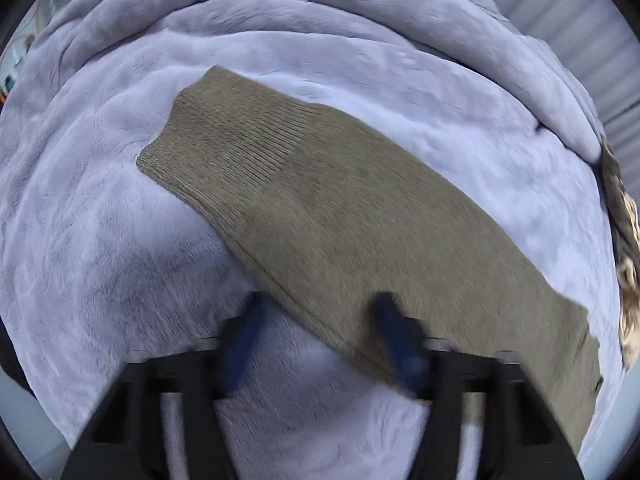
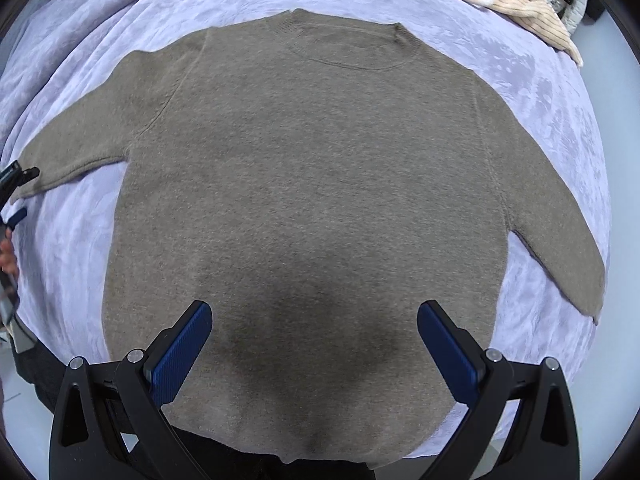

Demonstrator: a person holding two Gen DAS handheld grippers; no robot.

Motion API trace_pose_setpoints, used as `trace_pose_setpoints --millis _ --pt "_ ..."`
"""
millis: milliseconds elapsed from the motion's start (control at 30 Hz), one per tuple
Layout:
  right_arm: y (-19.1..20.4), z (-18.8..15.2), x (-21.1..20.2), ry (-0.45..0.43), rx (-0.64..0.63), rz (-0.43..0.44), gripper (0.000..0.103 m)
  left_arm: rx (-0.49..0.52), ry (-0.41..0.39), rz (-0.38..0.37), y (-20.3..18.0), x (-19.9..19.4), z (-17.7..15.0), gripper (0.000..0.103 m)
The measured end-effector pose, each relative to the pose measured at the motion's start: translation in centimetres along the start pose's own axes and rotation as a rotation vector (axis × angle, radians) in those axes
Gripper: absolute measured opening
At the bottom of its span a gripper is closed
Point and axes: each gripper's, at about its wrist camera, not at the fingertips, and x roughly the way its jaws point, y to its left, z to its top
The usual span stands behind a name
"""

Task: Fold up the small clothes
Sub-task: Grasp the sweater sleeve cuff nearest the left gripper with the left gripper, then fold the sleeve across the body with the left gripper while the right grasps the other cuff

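Both spread wide, gripping nothing — left gripper [image 1: 320,312] at sweater [image 2: 304,200] sleeve, right gripper [image 2: 314,320] over hem.

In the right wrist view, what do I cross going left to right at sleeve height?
Left claw at the frame edge → sweater's left-side sleeve cuff → sweater body → its other sleeve → lavender blanket.

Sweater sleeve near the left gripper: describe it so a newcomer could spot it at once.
A lavender plush blanket covers the surface, with a taupe knit sweater spread flat on it. Its sleeve runs diagonally before the open left gripper, ending in a ribbed cuff. Unlike the cream striped garment at the far edge, it is plain taupe.
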Motion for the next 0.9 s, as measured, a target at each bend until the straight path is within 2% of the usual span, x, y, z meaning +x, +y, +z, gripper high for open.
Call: trace_pose_setpoints --millis 33,100,167,267,333,433,533,600,700,767,833,900 --pt "0.2 -0.1 0.0 -0.001 -0.003 0.003 0.102 -0.004 -0.007 -0.023 0.1 0.0 0.2 0.011" --pt "0.5 -0.1 0.1 -0.002 -0.012 0.013 0.102 0.021 -0.049 -0.029 -0.7 -1.1 0.2 0.011" --pt "0.7 -0.3 -0.1 -0.012 -0.021 0.023 0.102 0.101 -0.112 -0.018 -2.5 -3.0 -0.3 0.011" --pt "0.6 -0.6 -0.6 -0.038 -0.022 0.039 0.102 0.229 -0.182 -0.103 -6.2 -6.5 -1.1 0.011" --pt "0.0 -0.8 -0.9 -0.052 -0.006 0.051 0.102 0.319 -0.21 -0.196 -10.2 -9.0 -2.3 0.011" --pt "-1.8 -1.1 -1.2 -0.07 0.046 0.067 0.102 0.468 -0.237 -0.295 -17.0 -11.5 -4.9 0.011" --pt "-4.1 -1.6 -1.4 -0.078 0.099 0.069 0.102 0.603 -0.204 -0.395 -24.7 -12.2 -8.8 0.011" --pt "-6.1 -2.3 -1.2 -0.077 0.146 0.064 0.102 0.699 -0.161 -0.428 -29.6 -11.6 -12.5 0.011" --pt "-9.0 -3.3 -0.5 -0.061 0.214 0.062 0.102 0.834 -0.082 -0.433 -35.1 -9.7 -18.0 0.011" --pt "-10.6 -3.8 0.3 -0.043 0.255 0.065 0.102 0.933 -0.048 -0.382 -37.6 -7.8 -21.8 0.011" --pt "-12.0 -4.4 1.0 -0.023 0.294 0.068 0.102 1.0 -0.003 -0.336 -38.3 -6.6 -24.8 0.011" --pt "-13.1 -4.7 1.7 -0.009 0.318 0.072 0.102 1.019 0.023 -0.276 -37.8 -5.7 -26.6 0.011"
